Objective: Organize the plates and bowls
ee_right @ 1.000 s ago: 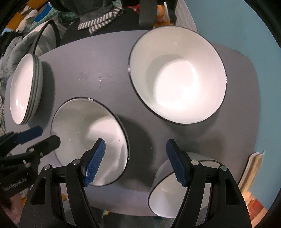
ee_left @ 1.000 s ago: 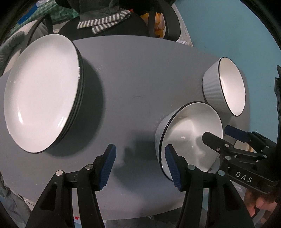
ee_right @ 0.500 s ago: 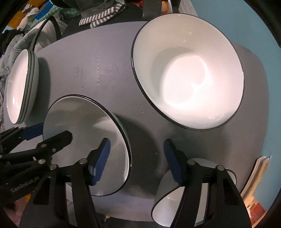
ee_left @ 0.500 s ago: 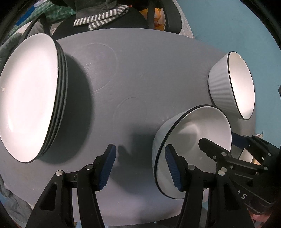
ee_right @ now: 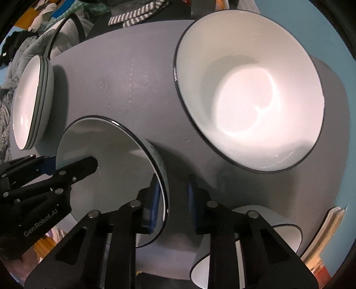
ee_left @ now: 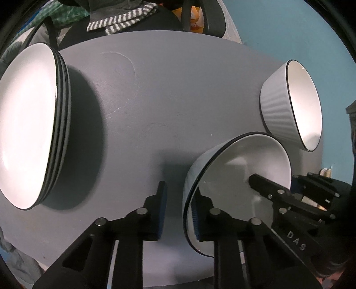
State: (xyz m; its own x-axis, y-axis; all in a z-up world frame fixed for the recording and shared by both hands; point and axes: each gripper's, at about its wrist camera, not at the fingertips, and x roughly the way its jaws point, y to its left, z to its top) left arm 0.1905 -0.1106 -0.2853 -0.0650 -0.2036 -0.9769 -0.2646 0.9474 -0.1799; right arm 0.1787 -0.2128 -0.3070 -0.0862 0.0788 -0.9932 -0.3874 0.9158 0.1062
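A round grey table (ee_left: 155,93) holds white dishes with dark rims. At its left edge sits a stack of plates (ee_left: 29,124), seen smaller at the far left in the right wrist view (ee_right: 29,104). Near the front of the table, between the two tools, is a shallow bowl (ee_left: 235,182), which also shows in the right wrist view (ee_right: 106,169). The left gripper (ee_left: 179,211) has its jaws closed down on the left rim of this bowl, one blue pad inside the bowl and the other outside the wall. The right gripper (ee_right: 172,202) grips the opposite rim in the same way, one pad inside and one outside. Each tool appears in the other's camera: the right gripper reaches into the bowl from the right in the left wrist view (ee_left: 296,200), and the left gripper comes in from the left in the right wrist view (ee_right: 46,175). Farther right on the table stands a deeper ribbed bowl (ee_left: 289,104), large in the right wrist view (ee_right: 249,89). A third bowl (ee_right: 262,249) sits at the near right edge, partly hidden behind the right tool's finger. Beyond the far edge lies a striped cloth (ee_left: 122,20).
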